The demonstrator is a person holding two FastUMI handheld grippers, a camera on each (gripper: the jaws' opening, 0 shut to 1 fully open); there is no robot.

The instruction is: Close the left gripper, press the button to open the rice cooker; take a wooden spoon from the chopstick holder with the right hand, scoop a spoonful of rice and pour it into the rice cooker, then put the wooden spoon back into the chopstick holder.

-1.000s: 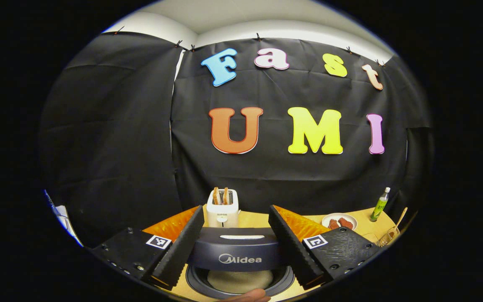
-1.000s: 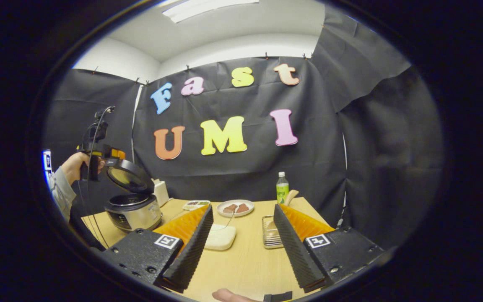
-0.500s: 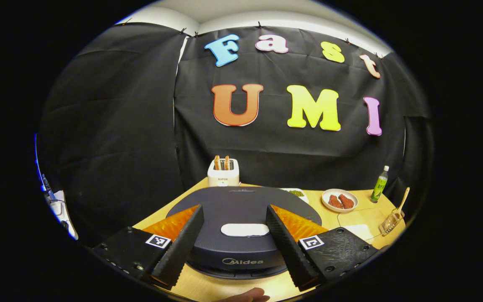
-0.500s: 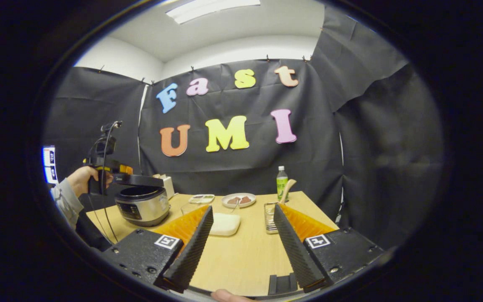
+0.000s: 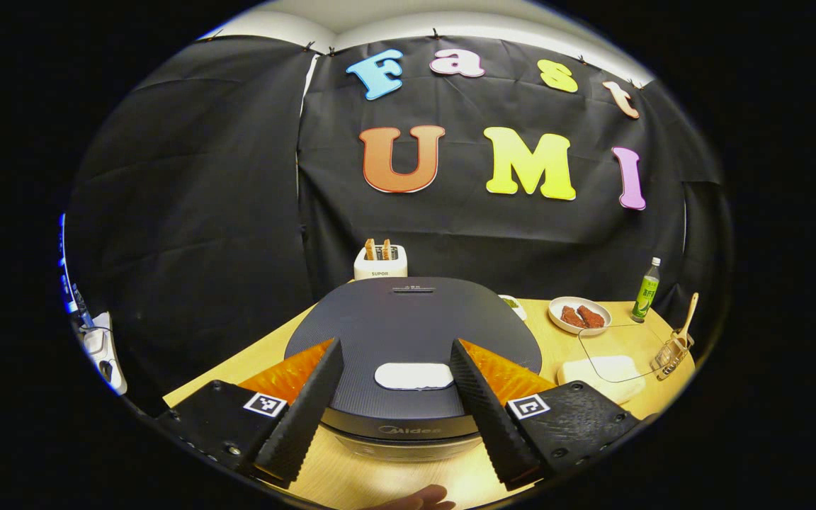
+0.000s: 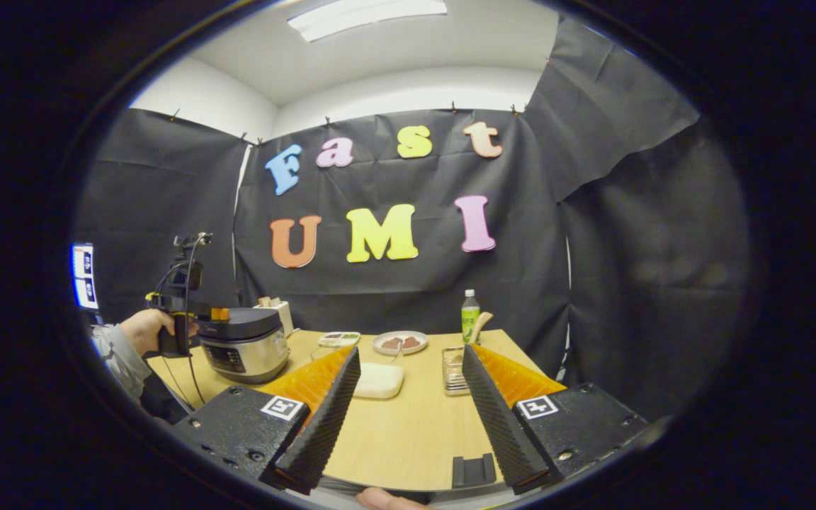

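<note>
A white toaster (image 5: 380, 262) is standing at the back of the wooden surface (image 5: 252, 358), with two slices of toast (image 5: 377, 248) sticking up out of its slots. A white plate (image 5: 579, 315) is carrying two brownish pieces, possibly meat. A green bottle (image 5: 647, 289) with a white cap is standing upright near the far right corner. A small tray (image 6: 338, 338) is lying beside the plate, its contents too small to tell.

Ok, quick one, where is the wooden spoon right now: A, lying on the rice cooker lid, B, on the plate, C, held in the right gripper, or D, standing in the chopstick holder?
D: the wooden spoon stands in the chopstick holder, and the right gripper is open with nothing between its fingers.
</note>
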